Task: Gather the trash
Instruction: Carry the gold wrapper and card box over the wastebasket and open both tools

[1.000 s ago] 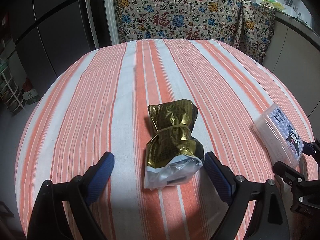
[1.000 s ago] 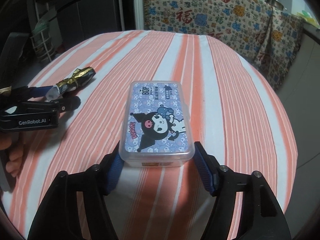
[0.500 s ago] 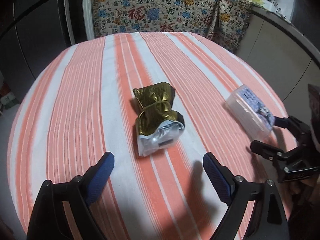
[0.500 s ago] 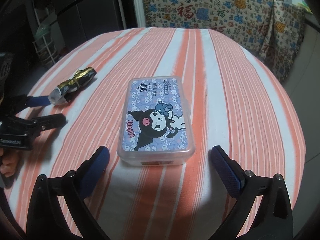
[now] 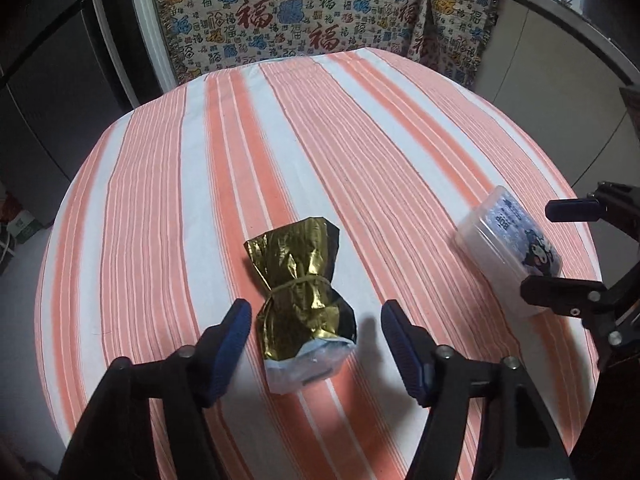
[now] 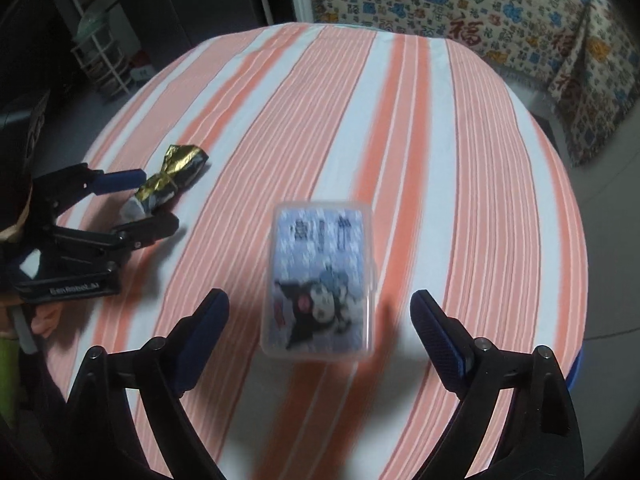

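Wrapper and box on the striped desk

Gold wrapper (image 5: 302, 300) lies in the lower middle of the left wrist picture, on a round desk (image 5: 168, 184) with an orange and white striped cloth. It is crumpled, pinched in the middle by a thin band, and its near end is silver. The left gripper (image 5: 316, 334) sits low around that near end, one blue pad on each side. Its jaws are wide apart and do not touch the wrapper.

A clear plastic box (image 5: 508, 236) with a cartoon lid lies at the right edge of that picture, well apart from the wrapper. In the right wrist picture the box (image 6: 322, 280) is in the lower middle and looks blurry. The right gripper (image 6: 320, 320) has its jaws spread wide, one on each side of the near end of the box, with gaps on both sides.

In the right wrist picture the wrapper (image 6: 170, 182) is at the middle left, between the fingers of the left gripper (image 6: 156, 200).

A patterned cloth (image 5: 320, 16) with red signs hangs at the top of the left wrist picture, behind the desk.
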